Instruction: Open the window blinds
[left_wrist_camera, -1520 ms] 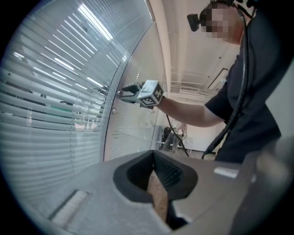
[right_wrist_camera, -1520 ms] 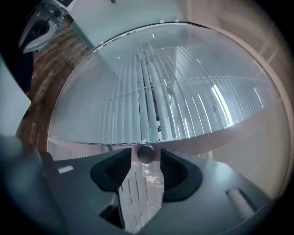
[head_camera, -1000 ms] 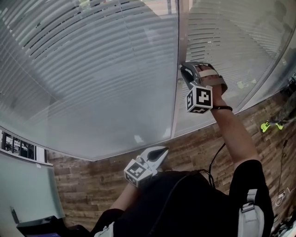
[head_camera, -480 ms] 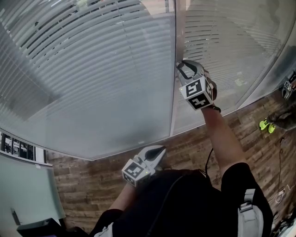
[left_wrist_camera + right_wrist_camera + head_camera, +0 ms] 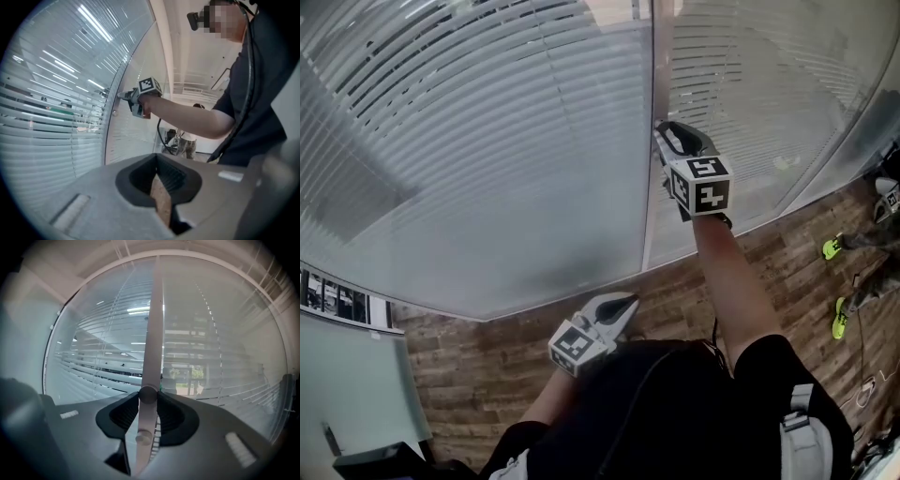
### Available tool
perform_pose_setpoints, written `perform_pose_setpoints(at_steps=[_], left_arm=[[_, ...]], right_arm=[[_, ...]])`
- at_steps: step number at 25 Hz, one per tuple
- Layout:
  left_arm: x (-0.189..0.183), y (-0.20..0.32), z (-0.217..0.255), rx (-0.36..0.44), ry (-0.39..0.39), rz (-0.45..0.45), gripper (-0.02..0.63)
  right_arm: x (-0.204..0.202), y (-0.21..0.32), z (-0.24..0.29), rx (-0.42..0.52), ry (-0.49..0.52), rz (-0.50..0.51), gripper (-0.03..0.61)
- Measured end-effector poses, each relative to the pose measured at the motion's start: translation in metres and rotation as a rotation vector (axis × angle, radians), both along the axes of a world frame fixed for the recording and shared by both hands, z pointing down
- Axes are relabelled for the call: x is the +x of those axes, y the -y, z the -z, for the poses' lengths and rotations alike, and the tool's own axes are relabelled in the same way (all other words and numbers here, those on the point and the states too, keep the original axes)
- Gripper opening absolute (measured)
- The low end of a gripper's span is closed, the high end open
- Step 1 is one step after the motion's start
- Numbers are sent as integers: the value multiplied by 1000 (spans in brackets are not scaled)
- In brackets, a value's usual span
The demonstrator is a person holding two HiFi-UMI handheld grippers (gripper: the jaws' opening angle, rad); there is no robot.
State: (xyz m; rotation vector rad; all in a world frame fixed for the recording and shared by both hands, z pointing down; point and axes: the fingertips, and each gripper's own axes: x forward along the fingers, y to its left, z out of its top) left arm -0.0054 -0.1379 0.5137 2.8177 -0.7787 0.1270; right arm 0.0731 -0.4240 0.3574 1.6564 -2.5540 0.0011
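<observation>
The right gripper (image 5: 664,137) clamps the round knob (image 5: 148,393) on the frame post (image 5: 654,84). The blinds (image 5: 487,141) beside the post show partial gaps, so opening seems partway. Well below the post, the left gripper (image 5: 622,307) is closed and empty.

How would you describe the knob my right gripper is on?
Find the pale vertical post between the two blind-covered panes. It carries two round knobs; yours is the upper knob, clamped in the right gripper, not the bare lower knob.
</observation>
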Motion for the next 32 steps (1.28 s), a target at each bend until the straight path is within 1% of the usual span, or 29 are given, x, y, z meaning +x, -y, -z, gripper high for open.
perform_pose_setpoints(at_steps=[2,8,12,15,20,22,23,24,26,29,32], left_arm=[[2,0,-1,-2,0,-1,4],[-4,0,10,-6,-6,11,5],[-6,4,10,-7,-4,16,4],[-4,6,13,-9,-2,11,5],[-1,1,15,-4,3,-2,3],[0,1,16,-5,3,-4,4],[1,1,16,-6,3,-6,4],[1,1,16,-6,3,-7,4],[2,2,16,-8,2,-8,3],[1,4,13,-8,2,-8,4],[0,6,7,-6,4,-7,4]], right_arm=[[3,0,0,-6,34,-4,127],[1,-2,15,-62,249,19,127],[1,1,14,-85,350,32,126],[1,3,16,-82,369,33,126],[1,-2,19,-73,365,39,127],[-1,-2,20,-60,318,65,133],[-2,-3,21,-49,276,80,178],[-3,-3,21,-32,225,91,195],[-1,-4,21,7,98,96,207],[1,-6,16,78,-141,89,210],[-6,-12,17,168,-441,92,210]])
